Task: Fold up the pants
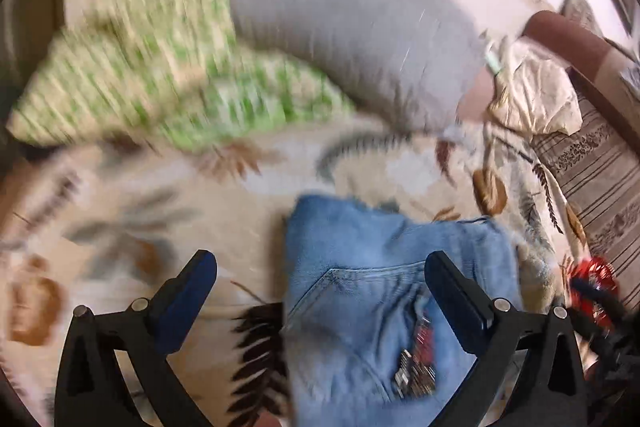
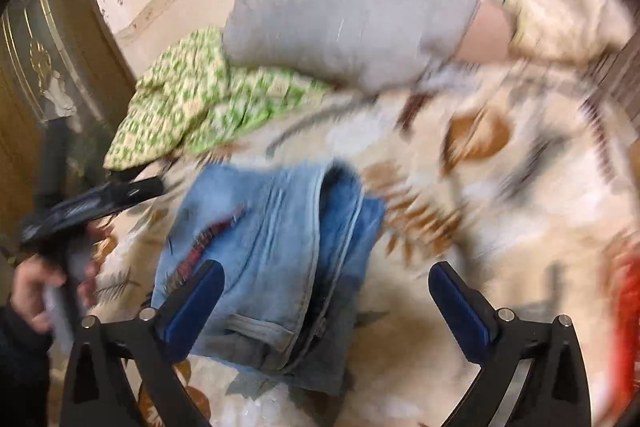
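Light blue jeans (image 1: pixel 380 287) lie folded in a compact stack on a leaf-patterned bedspread (image 1: pixel 160 187). A back pocket with a dark red patch faces up. My left gripper (image 1: pixel 320 263) hangs open above the stack's left edge, nothing between its blue pads. In the right wrist view the jeans (image 2: pixel 272 247) show their waistband and folded layers. My right gripper (image 2: pixel 326 271) is open above their right side and holds nothing. The left gripper (image 2: pixel 100 199) appears at the left of that view, held by a hand (image 2: pixel 32 287). Both views are motion-blurred.
A grey pillow (image 1: pixel 352 27) and a green checked cloth (image 1: pixel 160 67) lie behind the jeans. Crumpled beige fabric (image 1: pixel 532 87) and a striped surface (image 1: pixel 600 167) sit to the right. A red object (image 2: pixel 628 307) is at the right edge, and a wooden door (image 2: pixel 40 67) stands on the left.
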Available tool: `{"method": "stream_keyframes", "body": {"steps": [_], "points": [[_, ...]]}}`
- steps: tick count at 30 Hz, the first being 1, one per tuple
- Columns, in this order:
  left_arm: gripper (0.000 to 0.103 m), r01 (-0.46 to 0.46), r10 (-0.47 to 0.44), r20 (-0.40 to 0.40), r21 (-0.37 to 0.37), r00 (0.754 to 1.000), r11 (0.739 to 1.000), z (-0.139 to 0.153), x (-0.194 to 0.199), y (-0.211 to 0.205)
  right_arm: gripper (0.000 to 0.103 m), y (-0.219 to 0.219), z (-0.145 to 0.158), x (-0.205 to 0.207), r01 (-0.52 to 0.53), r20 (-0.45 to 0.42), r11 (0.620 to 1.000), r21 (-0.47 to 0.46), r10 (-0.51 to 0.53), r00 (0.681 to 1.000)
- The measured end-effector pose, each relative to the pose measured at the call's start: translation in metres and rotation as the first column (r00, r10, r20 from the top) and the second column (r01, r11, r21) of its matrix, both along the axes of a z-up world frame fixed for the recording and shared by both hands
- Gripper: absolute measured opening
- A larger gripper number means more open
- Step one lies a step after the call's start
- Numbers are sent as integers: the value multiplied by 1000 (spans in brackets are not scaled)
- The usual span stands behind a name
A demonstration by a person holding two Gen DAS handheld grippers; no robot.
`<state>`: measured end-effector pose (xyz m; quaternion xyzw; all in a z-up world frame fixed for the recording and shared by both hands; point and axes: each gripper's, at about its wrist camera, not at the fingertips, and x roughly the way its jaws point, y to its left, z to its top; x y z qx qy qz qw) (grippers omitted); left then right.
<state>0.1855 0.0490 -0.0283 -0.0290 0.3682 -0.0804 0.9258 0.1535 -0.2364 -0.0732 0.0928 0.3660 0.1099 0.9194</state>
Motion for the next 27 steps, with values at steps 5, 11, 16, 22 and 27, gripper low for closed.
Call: {"method": "stream_keyframes", "body": {"steps": [5,11,16,22,27], "points": [[103,-32,31,98,5,995,999,36,-74,-2,103,4,57,-51,173,135,975,-136,-155,979],[103,-101,94,132,46,987,994,24,-138,-15,103,14,76,-114,229,157,956,-185,-201,967],[103,-121,111,107,95,988,988,15,-175,-21,103,23,64,-144,241,128,947,-214,-218,968],[103,-120,110,112,94,988,988,23,-193,-18,103,26,62,-165,257,114,944,-207,-237,965],[103,-136,125,127,83,984,987,27,-197,-14,103,27,68,-170,254,125,946,-203,-232,965]]}}
